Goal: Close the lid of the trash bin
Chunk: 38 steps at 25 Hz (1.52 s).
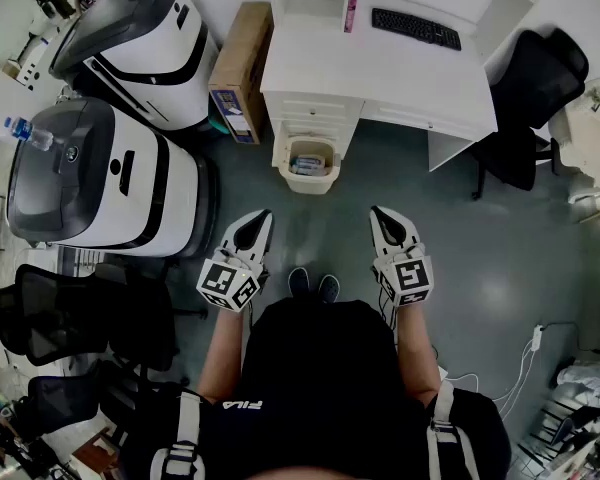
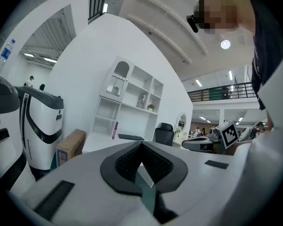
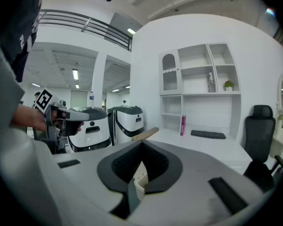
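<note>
A small cream trash bin [image 1: 310, 165] stands on the grey floor against the white drawer unit [image 1: 315, 113]. Its top is open and some rubbish shows inside. My left gripper [image 1: 264, 215] and right gripper [image 1: 377, 212] hang side by side over the floor, short of the bin and pointing toward it. Both are shut with nothing held. In the left gripper view the jaws [image 2: 141, 144] meet at their tips. The right gripper view shows shut jaws [image 3: 141, 145], with a bit of the cream bin [image 3: 139, 180] seen through the slit below them.
The white desk [image 1: 400, 78] carries a keyboard [image 1: 415, 28]. A cardboard box [image 1: 240, 73] leans left of the drawers. Two large white-and-black machines [image 1: 110, 183] [image 1: 145, 43] stand at left, with black chairs [image 1: 70, 313] near them. An office chair [image 1: 535, 98] is at right.
</note>
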Available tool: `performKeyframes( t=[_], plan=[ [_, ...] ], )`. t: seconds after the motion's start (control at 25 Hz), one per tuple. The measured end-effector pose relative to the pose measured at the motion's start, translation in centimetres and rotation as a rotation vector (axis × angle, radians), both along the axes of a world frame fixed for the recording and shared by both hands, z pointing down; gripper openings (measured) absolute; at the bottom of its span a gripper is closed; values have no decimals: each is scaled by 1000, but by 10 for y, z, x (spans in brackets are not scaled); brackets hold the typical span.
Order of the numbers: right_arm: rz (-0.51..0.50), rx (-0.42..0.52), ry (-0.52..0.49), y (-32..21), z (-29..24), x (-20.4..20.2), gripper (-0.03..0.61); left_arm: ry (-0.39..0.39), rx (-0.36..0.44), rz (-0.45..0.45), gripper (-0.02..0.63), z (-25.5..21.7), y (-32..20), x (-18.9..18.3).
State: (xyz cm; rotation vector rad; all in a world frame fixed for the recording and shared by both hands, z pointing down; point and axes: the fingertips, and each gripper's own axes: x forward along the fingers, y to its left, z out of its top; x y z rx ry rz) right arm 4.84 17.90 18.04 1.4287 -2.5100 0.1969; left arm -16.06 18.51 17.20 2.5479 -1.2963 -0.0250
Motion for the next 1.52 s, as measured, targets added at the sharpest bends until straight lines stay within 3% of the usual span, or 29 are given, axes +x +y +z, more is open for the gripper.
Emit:
performKeyframes(
  t=[0.6,0.64,0.72,0.76,0.84,1.12,1.52],
  plan=[
    [-10,46,7,3,-9,4,5,-40,46,-9,5,-8,1,3],
    [-10,49,3,4,-10,4,5,-45,43,-16,38,-8,1,2],
    [-9,49,-4,5,-9,3,5,-58,24,-17,267,-6,-2,3],
    [-6,47,-5,4,-9,3,5,-72,18,-19,334,-5,-4,3],
    [2,41,-4,4,-6,4,5,-91,19,-30,403,-5,-7,0],
    [11,21,-27,9,-6,9,5,-66,14,-32,414,-6,-4,-1],
    [49,15,-35,19,4,44,5,-118,11,-21,414,0,10,29]
  ],
)
